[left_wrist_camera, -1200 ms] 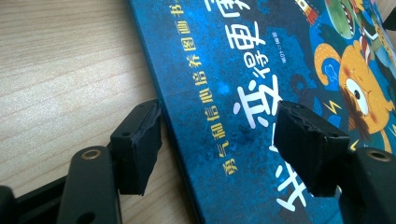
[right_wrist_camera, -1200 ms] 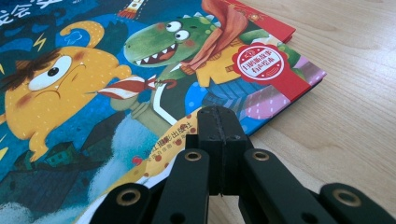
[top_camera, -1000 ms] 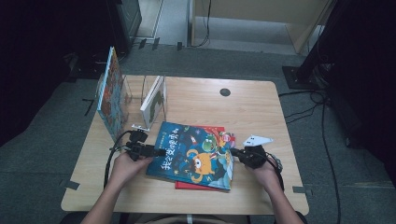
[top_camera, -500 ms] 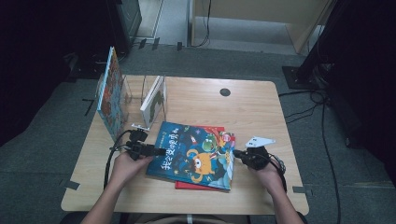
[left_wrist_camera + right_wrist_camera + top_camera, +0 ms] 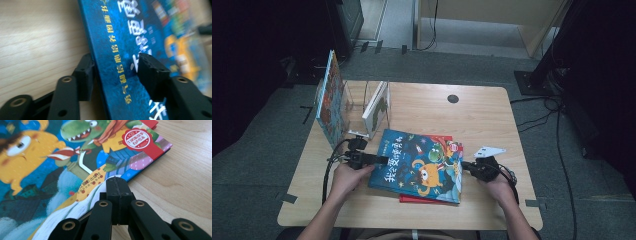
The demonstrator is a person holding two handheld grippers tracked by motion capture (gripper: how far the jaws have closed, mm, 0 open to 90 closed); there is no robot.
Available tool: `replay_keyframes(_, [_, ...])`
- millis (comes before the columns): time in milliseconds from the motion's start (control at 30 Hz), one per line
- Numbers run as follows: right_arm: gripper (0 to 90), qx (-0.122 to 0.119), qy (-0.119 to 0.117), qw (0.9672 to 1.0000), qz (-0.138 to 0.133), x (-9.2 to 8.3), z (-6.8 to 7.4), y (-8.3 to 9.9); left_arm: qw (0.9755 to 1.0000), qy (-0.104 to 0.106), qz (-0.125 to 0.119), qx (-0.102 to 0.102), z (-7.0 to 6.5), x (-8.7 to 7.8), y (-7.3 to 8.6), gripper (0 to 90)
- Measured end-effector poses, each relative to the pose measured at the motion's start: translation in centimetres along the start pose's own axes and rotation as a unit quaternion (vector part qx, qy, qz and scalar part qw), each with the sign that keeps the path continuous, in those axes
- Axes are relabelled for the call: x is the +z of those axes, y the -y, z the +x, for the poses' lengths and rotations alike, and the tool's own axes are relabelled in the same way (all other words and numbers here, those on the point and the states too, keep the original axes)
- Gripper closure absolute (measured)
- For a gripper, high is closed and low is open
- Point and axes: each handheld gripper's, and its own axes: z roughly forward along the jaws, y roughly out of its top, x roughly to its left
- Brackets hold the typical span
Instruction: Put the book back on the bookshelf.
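Observation:
A blue picture book [image 5: 422, 165] lies flat on a red book [image 5: 427, 200] at the front of the table. My left gripper [image 5: 379, 160] is at the blue book's left edge. In the left gripper view its jaws [image 5: 116, 67] straddle that edge of the blue book [image 5: 120, 30], one beside the spine and one over the cover. They have just been closing, and a gap still shows at the upper pad. My right gripper [image 5: 466, 166] is shut and holds nothing. Its tip [image 5: 116, 181] rests against the right edge of the blue book [image 5: 37, 165].
A clear book stand [image 5: 357, 100] at the back left holds an upright colourful book [image 5: 329, 100] and a white-covered one [image 5: 376, 107]. A dark cable hole [image 5: 453, 99] sits at the table's back centre. Bare wood [image 5: 492, 120] lies to the right of the books.
The left gripper's jaws have drawn closer together around the blue book's left edge. The right gripper and both books have stayed where they were.

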Motion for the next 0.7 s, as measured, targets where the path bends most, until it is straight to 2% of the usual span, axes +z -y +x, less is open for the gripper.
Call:
replay_keyframes(67, [90.0,0.001,0.002,1.0000,0.005,0.2,0.0,0.0,0.9987,0.050,-0.002,-0.010,-0.6,-0.7,-0.4,54.0])
replay_keyframes(133, [90.0,0.001,-0.001,1.0000,0.010,0.4,0.2,0.0,0.9986,0.052,0.012,0.000,-1.8,-0.8,-0.8,52.3])
replay_keyframes(167, [90.0,-0.008,-0.001,0.9999,0.009,0.5,0.3,-0.1,0.9982,0.057,0.017,0.003,-2.1,-0.9,-1.0,52.1])
replay_keyframes(200, [90.0,-0.007,0.000,0.9999,0.010,0.5,0.4,-0.1,0.9979,0.063,0.018,0.006,-2.7,-1.1,-1.2,53.9])
replay_keyframes(267, [90.0,-0.004,-0.008,0.9999,0.006,0.7,0.5,-0.1,0.9980,0.055,0.028,0.015,-3.6,-1.4,-1.5,54.8])
replay_keyframes(333, [90.0,0.000,-0.010,0.9999,0.005,0.7,0.5,-0.1,0.9975,0.057,0.036,0.019,-4.1,-1.8,-1.9,55.9])
replay_keyframes(400, [90.0,0.002,-0.012,0.9999,0.003,0.8,0.4,-0.1,0.9971,0.056,0.046,0.020,-4.5,-2.2,-2.4,57.4])
replay_keyframes(567, [90.0,0.005,-0.010,0.9999,0.003,1.0,0.5,-0.2,0.9952,0.073,0.065,0.011,-5.3,-2.4,-4.0,62.9])
replay_keyframes(700, [90.0,0.002,-0.008,1.0000,0.005,1.1,0.6,-0.3,0.9933,0.083,0.078,0.015,-6.4,-2.2,-5.5,66.8])
